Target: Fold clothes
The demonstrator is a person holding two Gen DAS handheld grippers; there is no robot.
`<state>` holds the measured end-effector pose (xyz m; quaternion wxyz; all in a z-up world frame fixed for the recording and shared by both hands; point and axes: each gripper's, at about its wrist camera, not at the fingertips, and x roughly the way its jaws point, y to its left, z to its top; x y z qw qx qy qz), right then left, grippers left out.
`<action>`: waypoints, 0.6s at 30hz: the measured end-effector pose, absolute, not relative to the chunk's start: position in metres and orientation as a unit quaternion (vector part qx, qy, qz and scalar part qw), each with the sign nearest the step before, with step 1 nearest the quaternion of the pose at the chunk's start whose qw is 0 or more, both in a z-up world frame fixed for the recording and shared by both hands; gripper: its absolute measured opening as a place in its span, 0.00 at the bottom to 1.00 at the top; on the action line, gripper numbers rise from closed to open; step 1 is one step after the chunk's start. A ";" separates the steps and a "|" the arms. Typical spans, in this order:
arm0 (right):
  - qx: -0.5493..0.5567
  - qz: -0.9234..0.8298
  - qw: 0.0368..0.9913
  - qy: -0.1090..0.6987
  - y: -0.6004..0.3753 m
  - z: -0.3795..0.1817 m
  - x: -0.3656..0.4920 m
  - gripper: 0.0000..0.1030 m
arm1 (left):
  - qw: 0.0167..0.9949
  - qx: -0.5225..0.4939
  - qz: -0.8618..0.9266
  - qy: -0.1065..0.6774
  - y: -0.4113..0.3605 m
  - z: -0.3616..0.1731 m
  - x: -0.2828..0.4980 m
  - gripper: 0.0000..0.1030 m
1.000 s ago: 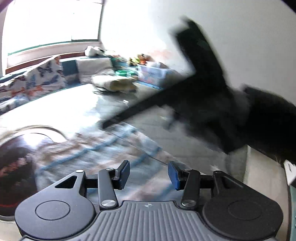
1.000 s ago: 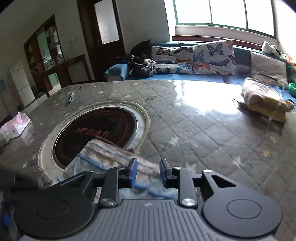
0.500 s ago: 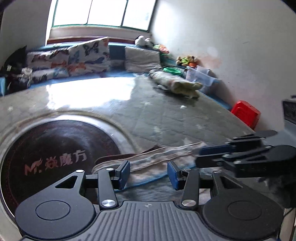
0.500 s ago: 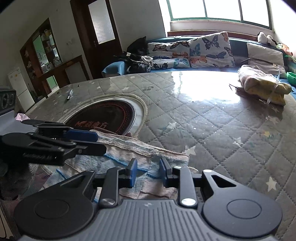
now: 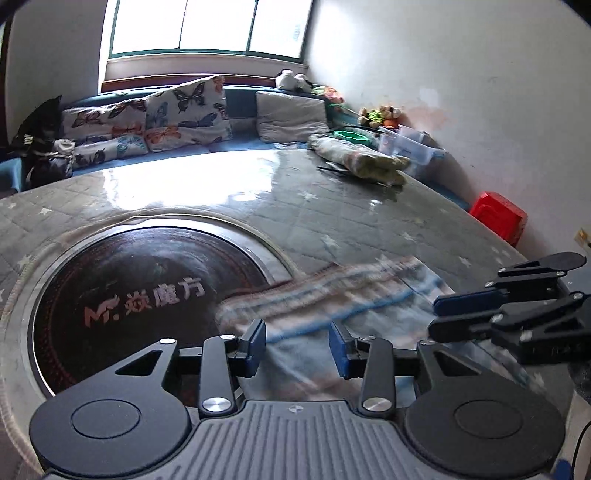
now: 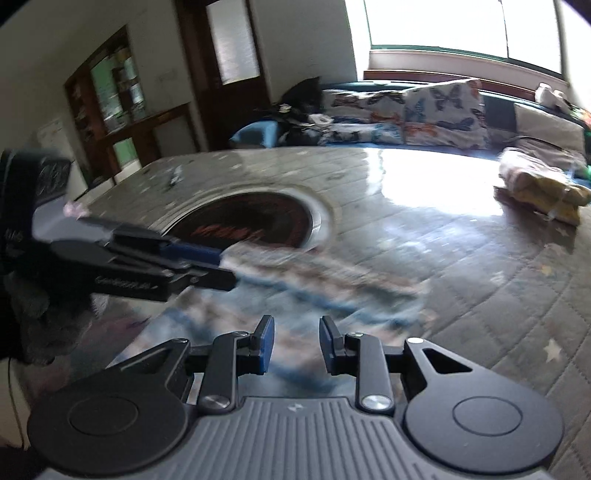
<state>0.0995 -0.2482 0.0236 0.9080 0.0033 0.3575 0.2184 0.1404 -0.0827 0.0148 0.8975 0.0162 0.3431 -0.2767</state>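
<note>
A pale striped cloth [image 5: 332, 306] with blue and reddish bands lies spread on the quilted, star-patterned table cover [image 5: 369, 221], its far edge just overlapping the rim of the round dark cooktop [image 5: 129, 291] set into the table. The cloth is blurred in both views, so its folds cannot be made out.

The left gripper [image 5: 297, 347] hangs low over the near part of the cloth with its blue-padded jaws set well apart — nothing is between them. In the right wrist view it comes in from the left side [image 6: 207, 266], its fingers pointing at the cloth's left end; whether the tips touch the fabric cannot be told through the blur.

The right gripper [image 6: 295, 343] is also low over the cloth, jaws parted with an empty gap, somewhat narrower than the left one's. From the left wrist camera it shows at the right edge [image 5: 465, 314], fingers stretched sideways over the cloth's right end.

Farther back on the table, well apart from the cloth, sits a folded bundle of yellowish fabric [image 5: 362, 158] — beyond it a bench with butterfly-print cushions [image 5: 177, 114] under a bright window [image 5: 207, 26]. A red stool [image 5: 498, 218] stands by the wall on the right
</note>
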 end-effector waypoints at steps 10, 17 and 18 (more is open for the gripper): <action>-0.056 0.258 0.896 0.356 -0.201 0.012 0.036 0.30 | 0.892 0.039 -0.299 0.336 -0.076 0.010 0.095 0.41; -0.068 0.286 0.886 0.358 -0.179 0.008 0.019 0.31 | 0.894 0.053 -0.301 0.329 -0.061 0.005 0.070 0.41; -0.071 0.287 0.886 0.358 -0.176 0.008 0.018 0.31 | 0.894 0.054 -0.299 0.329 -0.059 0.005 0.068 0.41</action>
